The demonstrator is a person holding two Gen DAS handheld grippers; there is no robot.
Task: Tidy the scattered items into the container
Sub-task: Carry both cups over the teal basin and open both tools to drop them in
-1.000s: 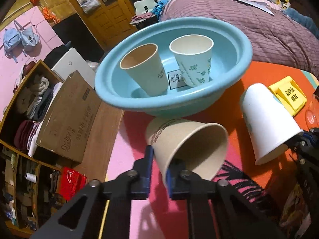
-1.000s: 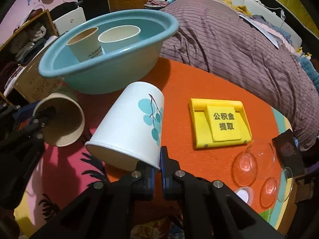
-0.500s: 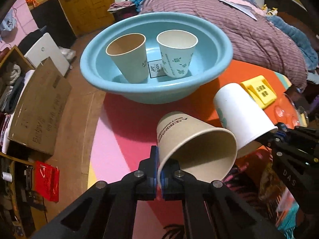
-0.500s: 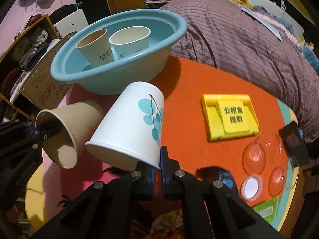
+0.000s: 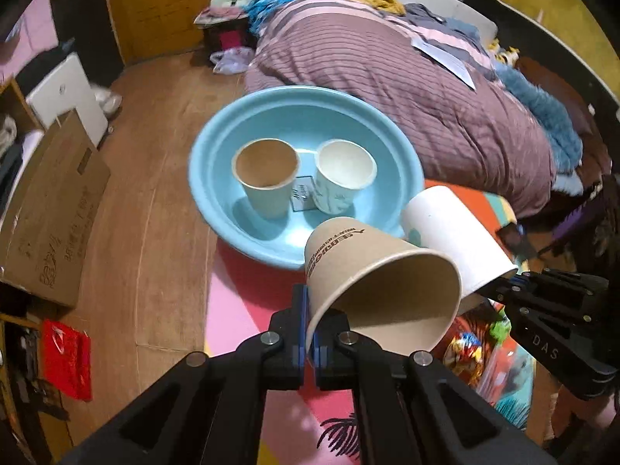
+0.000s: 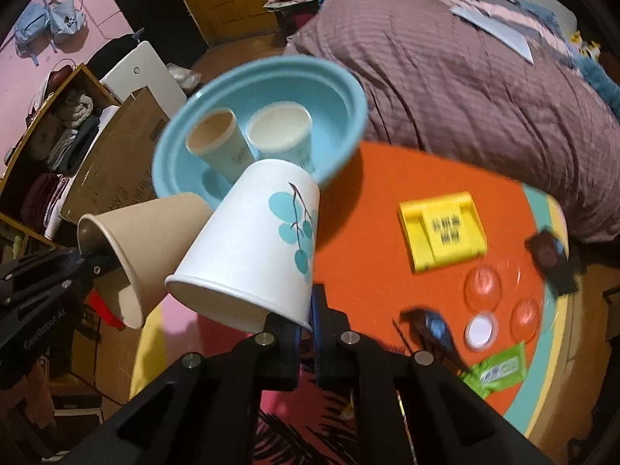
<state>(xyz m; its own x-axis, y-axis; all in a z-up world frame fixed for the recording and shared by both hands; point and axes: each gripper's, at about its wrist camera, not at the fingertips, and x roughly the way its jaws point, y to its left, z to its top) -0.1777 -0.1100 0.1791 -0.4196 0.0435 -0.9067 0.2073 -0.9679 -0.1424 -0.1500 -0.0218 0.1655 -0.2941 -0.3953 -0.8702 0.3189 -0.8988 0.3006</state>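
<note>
Two paper cups stand upright side by side inside the light blue basin (image 5: pixel 209 178) in the left wrist view: a brown-lined cup (image 5: pixel 267 182) on the left and a white-lined cup (image 5: pixel 343 178) on the right, with a small label on the basin floor between them. The basin sits at the far edge of the bench (image 5: pixel 248 294), next to the bed (image 5: pixel 407 89) with its striped purple cover. The left tool (image 5: pixel 310 329) is clamped on the rim of a brown kraft cup (image 5: pixel 372 283), one finger inside and one outside, the cup tilted with its mouth toward the camera and raised over the near rim of the basin. Just to its right, the right tool (image 5: pixel 500 285) pinches the rim of a white cup (image 5: pixel 449 232) held at a similar tilt. In the right wrist view, the right tool (image 6: pixel 308 321) grips the white cup (image 6: pixel 255 248), printed with blue leaves, by its rim; the cup hangs in front of the basin (image 6: pixel 348 93). The brown kraft cup (image 6: pixel 143 240) is just beside it on the left, held by the left tool (image 6: pixel 83 259). On the orange bench (image 6: pixel 368 201) lie a yellow box (image 6: pixel 441 228), clear round lids (image 6: pixel 482 285) and a green packet (image 6: pixel 496 370) near the right edge.
</note>
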